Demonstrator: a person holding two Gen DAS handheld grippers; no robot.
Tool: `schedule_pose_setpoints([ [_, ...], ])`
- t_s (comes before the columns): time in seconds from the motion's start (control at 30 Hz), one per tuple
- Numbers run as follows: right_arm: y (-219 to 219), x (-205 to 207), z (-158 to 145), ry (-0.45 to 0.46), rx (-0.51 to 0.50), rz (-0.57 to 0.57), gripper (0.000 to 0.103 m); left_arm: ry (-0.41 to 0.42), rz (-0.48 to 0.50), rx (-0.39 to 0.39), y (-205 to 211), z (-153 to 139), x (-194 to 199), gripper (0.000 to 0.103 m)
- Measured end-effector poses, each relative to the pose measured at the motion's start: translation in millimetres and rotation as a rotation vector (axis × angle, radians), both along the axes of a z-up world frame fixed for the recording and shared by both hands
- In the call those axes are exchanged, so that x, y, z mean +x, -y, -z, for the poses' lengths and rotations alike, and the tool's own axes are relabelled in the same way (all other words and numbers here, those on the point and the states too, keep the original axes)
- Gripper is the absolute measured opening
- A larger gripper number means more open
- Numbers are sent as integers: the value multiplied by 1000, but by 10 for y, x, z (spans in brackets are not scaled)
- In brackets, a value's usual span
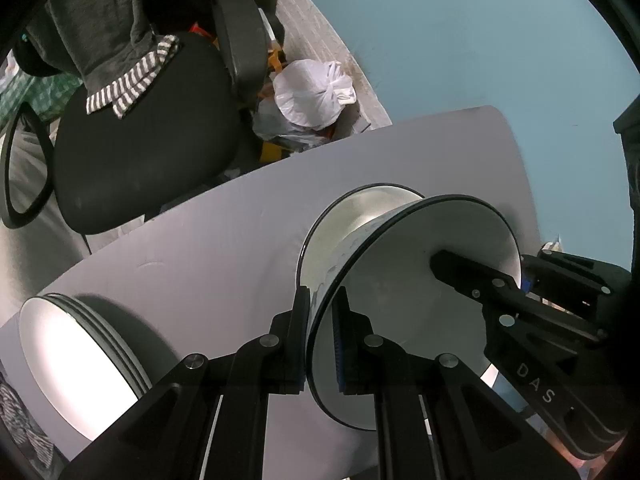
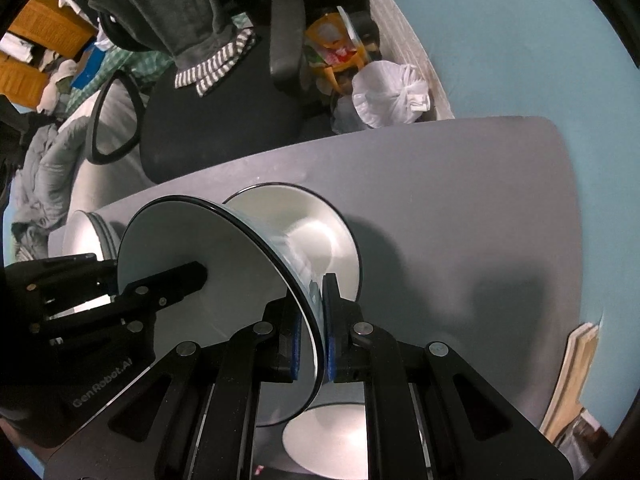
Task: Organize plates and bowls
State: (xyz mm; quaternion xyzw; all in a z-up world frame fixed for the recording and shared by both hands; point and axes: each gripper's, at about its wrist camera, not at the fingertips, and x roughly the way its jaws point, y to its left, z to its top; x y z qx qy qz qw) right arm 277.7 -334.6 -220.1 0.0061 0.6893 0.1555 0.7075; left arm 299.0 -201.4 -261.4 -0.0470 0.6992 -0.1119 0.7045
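Both grippers hold one white bowl with a black rim (image 1: 400,300), lifted above a grey table (image 1: 220,240). My left gripper (image 1: 320,340) is shut on the bowl's near rim. My right gripper (image 2: 314,340) is shut on the opposite rim of the same bowl (image 2: 208,240). Each gripper shows in the other's view, one finger inside the bowl. A second white bowl (image 1: 360,208) sits on the table just behind and under the held one; it also shows in the right wrist view (image 2: 316,232). A stack of white plates (image 1: 76,360) lies at the table's left, also visible in the right wrist view (image 2: 86,236).
Another white dish (image 2: 332,436) lies on the table below my right gripper. A black office chair (image 1: 148,140) with a grey garment stands beyond the table edge. White plastic bags (image 1: 316,92) lie on the floor. A blue wall (image 1: 480,40) is behind.
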Motion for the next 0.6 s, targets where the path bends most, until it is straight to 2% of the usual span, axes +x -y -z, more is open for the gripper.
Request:
schedule_pose_setpoints([
  [0.4, 37, 131, 87, -21, -16, 1, 10, -12, 28, 31, 111, 81, 87, 10],
  [0.6, 41, 158, 100, -35, -32, -8, 10, -23, 28, 20, 110, 100, 94, 10],
])
